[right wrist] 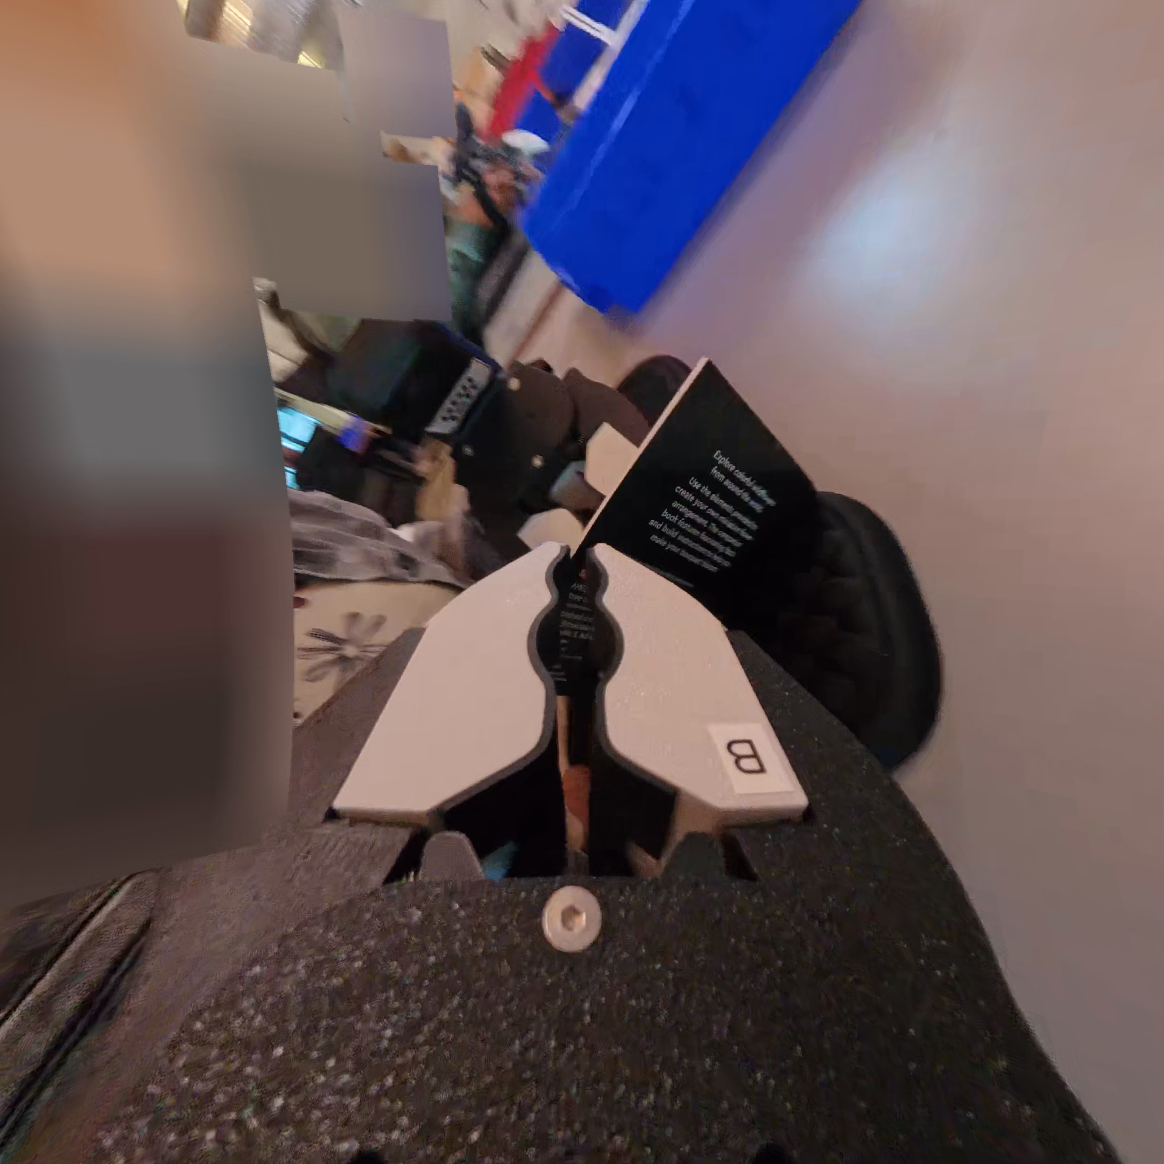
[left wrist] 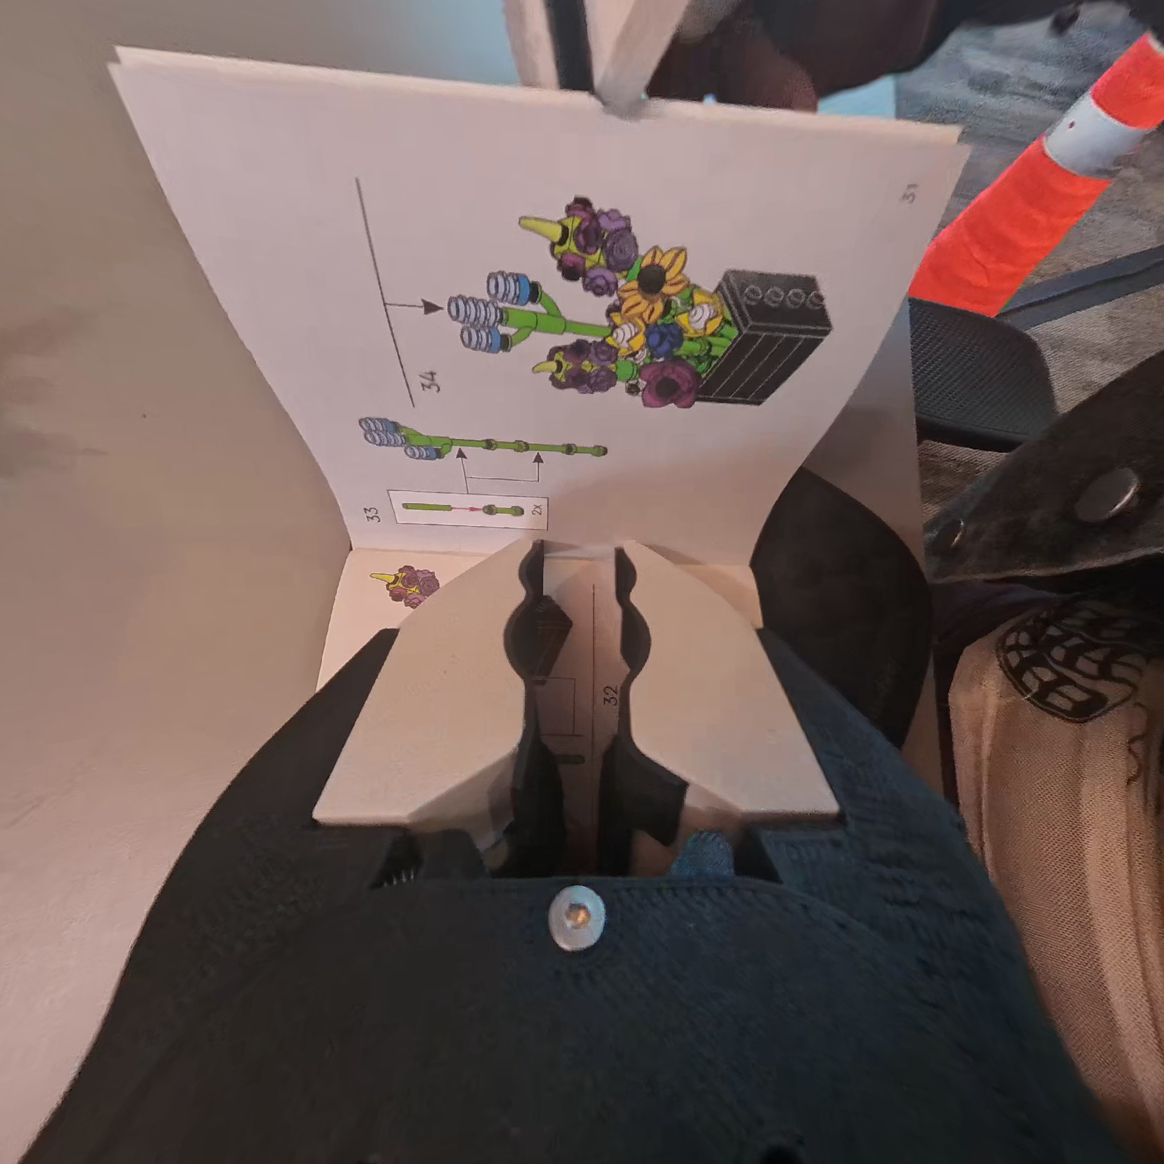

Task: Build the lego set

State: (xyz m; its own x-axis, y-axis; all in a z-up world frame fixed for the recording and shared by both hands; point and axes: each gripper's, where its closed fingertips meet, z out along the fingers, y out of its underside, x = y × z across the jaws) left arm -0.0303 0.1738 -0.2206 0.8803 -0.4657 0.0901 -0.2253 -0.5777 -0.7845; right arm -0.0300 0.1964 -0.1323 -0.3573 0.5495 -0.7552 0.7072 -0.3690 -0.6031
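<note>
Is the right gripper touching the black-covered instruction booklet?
Touching. In the right wrist view, the right gripper has its jaws closed on the black-covered instruction booklet's edge.

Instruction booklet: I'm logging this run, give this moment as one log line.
instruction booklet open, raised | right gripper shut on booklet's black cover | left gripper open over lower page

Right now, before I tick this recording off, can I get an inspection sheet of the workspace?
Surface: pale tabletop, bare where visible.
Job's things: instruction booklet open, one page raised showing a flower bouquet diagram; its black cover faces the right wrist view. No loose bricks seen.
Clutter: orange-and-white cone, black round object beside the booklet.
Grippers: left claw slightly apart over the lower page, not clearly gripping; right claw shut on the booklet's edge.
Cables: nothing seen.
Surroundings: blue bins, blurred room, a person's patterned clothing at right.
</note>
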